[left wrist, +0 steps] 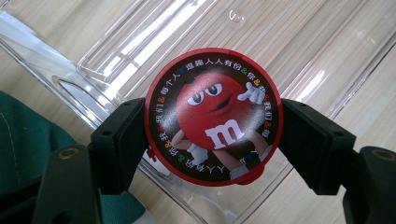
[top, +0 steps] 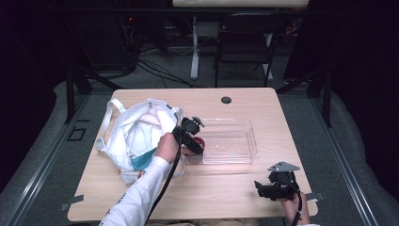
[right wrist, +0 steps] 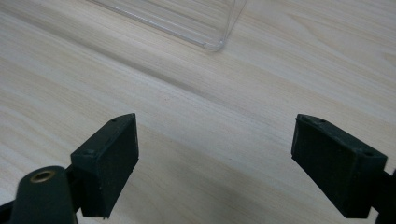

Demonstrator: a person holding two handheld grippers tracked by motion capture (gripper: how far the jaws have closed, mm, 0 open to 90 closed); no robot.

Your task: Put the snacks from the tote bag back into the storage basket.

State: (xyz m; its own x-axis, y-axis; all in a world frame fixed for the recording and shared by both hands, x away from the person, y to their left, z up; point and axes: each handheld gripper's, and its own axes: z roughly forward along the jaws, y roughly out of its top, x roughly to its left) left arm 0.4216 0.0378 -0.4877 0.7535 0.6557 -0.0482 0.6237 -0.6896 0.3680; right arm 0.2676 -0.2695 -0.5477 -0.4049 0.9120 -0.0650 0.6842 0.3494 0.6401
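Left hand-held gripper (left wrist: 212, 135) clamped on a round red candy tin (left wrist: 213, 115), one black jaw at 9 o'clock of the lid and the other at 3 o'clock, both pressed against its rim; lid printed with a red cartoon candy character and a ring of small coloured characters. Tin held over the near-left corner of a clear plastic tray (left wrist: 140, 42), with pale wood of the surface (left wrist: 369, 93) seen through and beside it; whether tin and tray touch, impossible to tell. In the high view, same left hand-held gripper (top: 195, 141) at the tray's (top: 235, 141) left end, a speck of red between its jaws, held by a hand (top: 167, 147) in a white sleeve. At 9 o'clock of the tray, just beside it, a white cloth tote bag (top: 134, 134) slumped open on the surface (top: 226, 188), something teal (top: 143, 161) at its near edge; green fabric (left wrist: 23, 140) also at the left of the left gripper view. Right hand-held gripper (top: 263, 188) near the surface's edge at about 5 o'clock of the tray, well apart from it, grey three-cornered plate on top. In the right gripper view, right hand-held gripper (right wrist: 215, 158) spread wide, nothing between the jaws, bare wood (right wrist: 210, 116) below, a tray corner (right wrist: 215, 28) at 12 o'clock
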